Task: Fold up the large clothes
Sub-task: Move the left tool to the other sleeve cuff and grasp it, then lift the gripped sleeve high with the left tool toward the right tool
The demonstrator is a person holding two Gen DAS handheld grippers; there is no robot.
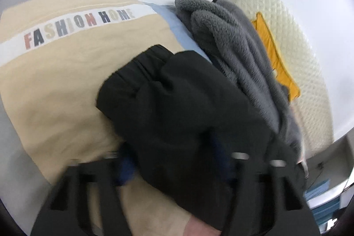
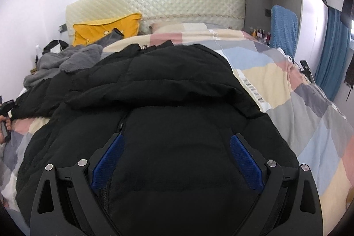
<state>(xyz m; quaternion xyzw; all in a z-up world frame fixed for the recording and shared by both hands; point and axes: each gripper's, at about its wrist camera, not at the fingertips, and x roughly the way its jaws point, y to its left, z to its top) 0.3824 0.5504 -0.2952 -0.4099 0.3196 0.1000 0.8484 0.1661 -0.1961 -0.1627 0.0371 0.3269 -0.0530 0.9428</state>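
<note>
A big black puffer jacket (image 2: 168,90) lies spread on the patchwork quilt (image 2: 309,125) of a bed, hood toward me. My right gripper (image 2: 176,147) is open, its blue pads (image 2: 110,156) wide apart just above the jacket's front near the zip. In the blurred left wrist view a black sleeve (image 1: 177,107) of the jacket drapes over and between the fingers of my left gripper (image 1: 174,158); the blue pads (image 1: 127,169) show on either side of the cloth, and how tightly they close is hidden.
A grey fleece garment (image 1: 232,48) is heaped beside the jacket, also in the right wrist view (image 2: 66,59). A yellow pillow (image 2: 106,30) leans on the quilted headboard (image 2: 177,1). A blue chair (image 2: 284,28) and curtain (image 2: 331,48) stand at the right.
</note>
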